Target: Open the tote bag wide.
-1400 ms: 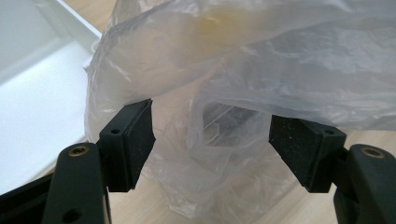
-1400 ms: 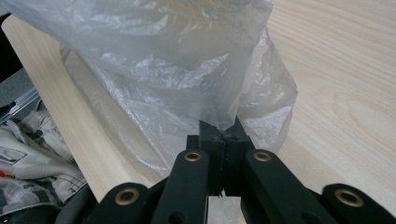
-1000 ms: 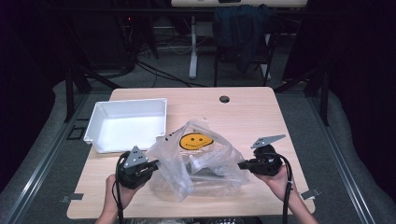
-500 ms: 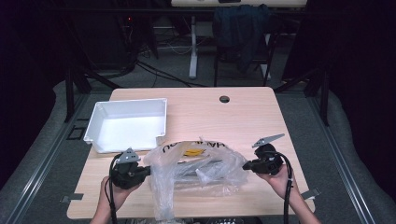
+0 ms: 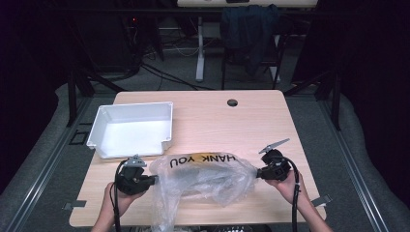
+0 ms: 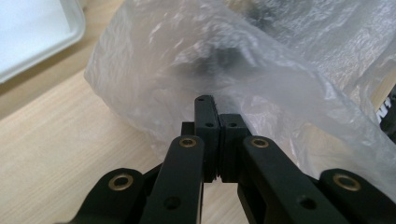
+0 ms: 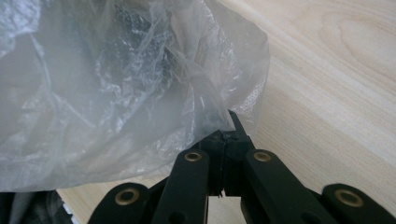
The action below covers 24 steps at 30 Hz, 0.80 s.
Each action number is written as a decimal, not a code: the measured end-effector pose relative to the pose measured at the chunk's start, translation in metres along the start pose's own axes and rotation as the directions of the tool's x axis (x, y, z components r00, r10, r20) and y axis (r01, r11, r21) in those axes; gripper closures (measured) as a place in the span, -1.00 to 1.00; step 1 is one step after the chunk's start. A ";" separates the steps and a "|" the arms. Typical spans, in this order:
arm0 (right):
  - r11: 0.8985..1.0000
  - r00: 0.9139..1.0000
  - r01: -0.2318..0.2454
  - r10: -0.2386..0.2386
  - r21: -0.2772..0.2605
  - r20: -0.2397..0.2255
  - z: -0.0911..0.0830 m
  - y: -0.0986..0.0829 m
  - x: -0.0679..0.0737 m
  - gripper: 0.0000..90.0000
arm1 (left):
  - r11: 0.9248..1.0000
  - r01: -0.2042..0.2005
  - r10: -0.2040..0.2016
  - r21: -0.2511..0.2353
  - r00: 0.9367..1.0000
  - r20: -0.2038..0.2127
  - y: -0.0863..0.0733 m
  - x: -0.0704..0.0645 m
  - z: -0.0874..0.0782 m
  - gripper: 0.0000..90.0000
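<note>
Now we have the crinkled clear plastic bag with yellow-and-black print (image 5: 205, 176) stretched low over the near edge of the pale wooden table (image 5: 251, 121), in front of the white rectangular plastic tray (image 5: 133, 128). Our left gripper (image 5: 155, 180) and right gripper (image 5: 256, 173) are each clamped on opposite edges of the film. We should pull evenly, without jerking, lest the film tear. Both hands sit low, forearms angled inward, jaws facing each other.
</note>
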State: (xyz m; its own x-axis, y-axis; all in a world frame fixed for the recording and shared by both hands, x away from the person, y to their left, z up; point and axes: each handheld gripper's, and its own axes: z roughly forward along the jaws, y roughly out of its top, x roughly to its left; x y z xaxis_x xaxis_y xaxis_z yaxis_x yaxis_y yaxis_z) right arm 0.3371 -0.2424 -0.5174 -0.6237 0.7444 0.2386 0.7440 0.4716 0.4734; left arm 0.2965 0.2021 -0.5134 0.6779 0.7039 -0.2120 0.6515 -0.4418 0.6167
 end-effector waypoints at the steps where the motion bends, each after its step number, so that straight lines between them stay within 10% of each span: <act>1: 1.000 1.000 -0.001 0.001 0.006 0.003 0.002 0.000 0.001 0.99 | 1.000 0.001 -0.001 0.012 1.000 0.002 0.000 0.001 0.001 0.98; 14: 0.996 0.997 0.032 -0.037 0.079 0.064 0.018 0.005 0.000 0.97 | 0.998 -0.003 0.004 0.057 1.000 -0.024 -0.001 0.004 0.009 0.97; 24: 0.996 0.996 0.082 -0.080 -0.043 0.048 -0.028 0.005 0.010 -0.15 | 0.998 -0.012 0.015 0.054 0.999 -0.044 0.000 0.004 0.010 0.96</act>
State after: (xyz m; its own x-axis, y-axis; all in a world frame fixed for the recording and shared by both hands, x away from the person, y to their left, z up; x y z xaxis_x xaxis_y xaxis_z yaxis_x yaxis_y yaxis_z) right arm 0.3278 -0.2462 -0.4886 -0.6688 0.7262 0.1591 0.6794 0.5103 0.5272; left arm 0.3032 0.1994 -0.5216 0.6716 0.7214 -0.1690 0.6606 -0.4796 0.5776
